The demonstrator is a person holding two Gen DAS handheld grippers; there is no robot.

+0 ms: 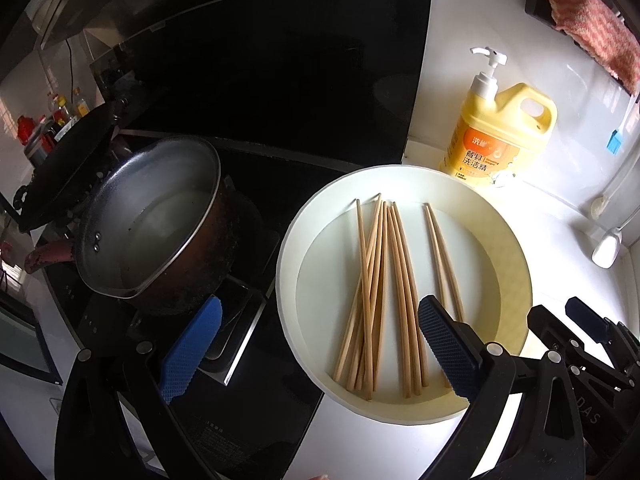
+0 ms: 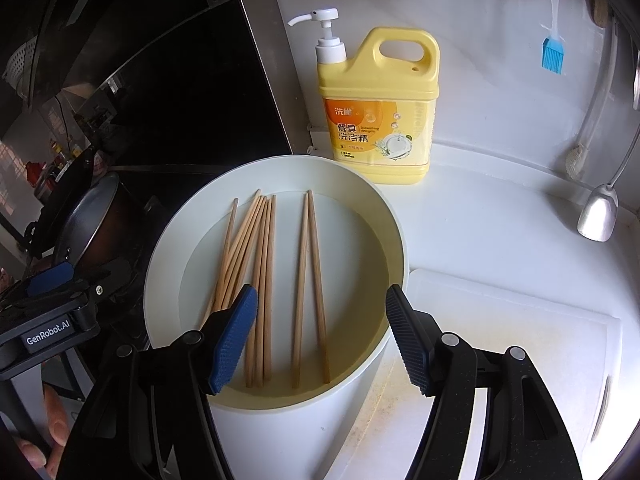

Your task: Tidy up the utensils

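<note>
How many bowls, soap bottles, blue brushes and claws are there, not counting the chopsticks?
Bowl: 1
Soap bottle: 1
Blue brush: 1
Claws: 2, the left claw and the right claw
Total: 5

Left tool (image 1: 318, 344) jaws apart, nothing between the pads, pitched steeply down. Right tool (image 2: 322, 338) same: jaws spread wide, empty, angled down. The two sit side by side, each showing at the edge of the other's view. A hand (image 2: 50, 432) grips the left tool's body.
</note>
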